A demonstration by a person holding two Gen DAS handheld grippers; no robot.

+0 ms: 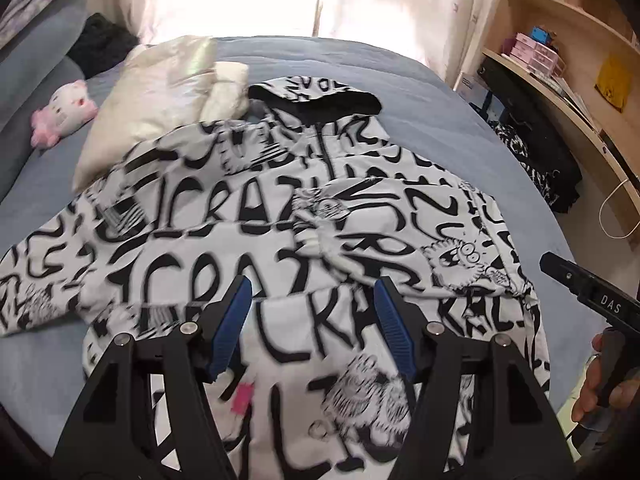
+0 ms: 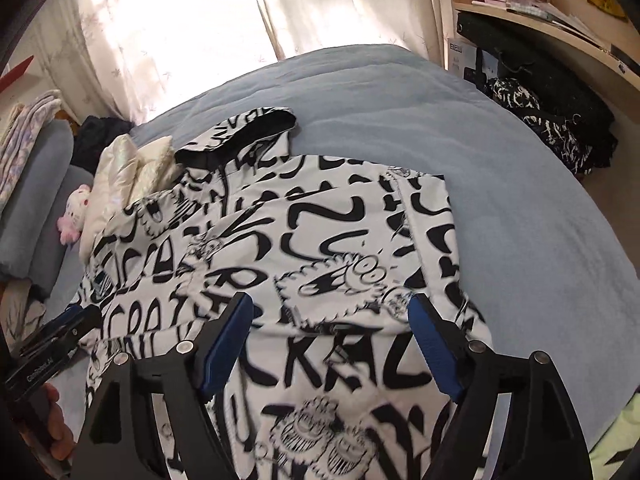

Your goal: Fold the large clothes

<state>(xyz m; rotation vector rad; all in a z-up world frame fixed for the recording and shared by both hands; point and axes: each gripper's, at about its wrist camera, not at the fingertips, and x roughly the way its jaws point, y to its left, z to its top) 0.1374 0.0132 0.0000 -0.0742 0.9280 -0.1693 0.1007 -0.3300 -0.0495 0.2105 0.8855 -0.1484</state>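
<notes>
A large white hooded jacket with black graffiti lettering lies spread on the blue bed, hood away from me; it also shows in the right wrist view. One sleeve stretches out to the left; the right sleeve lies folded across the chest. My left gripper is open and empty, hovering over the jacket's lower front. My right gripper is open and empty above the same area, slightly to the right. The right gripper's body shows at the edge of the left wrist view.
A cream puffy jacket and a pink-white plush toy lie on the bed at the far left. A dark garment pile sits beside a wooden desk with shelves on the right. Curtains hang behind.
</notes>
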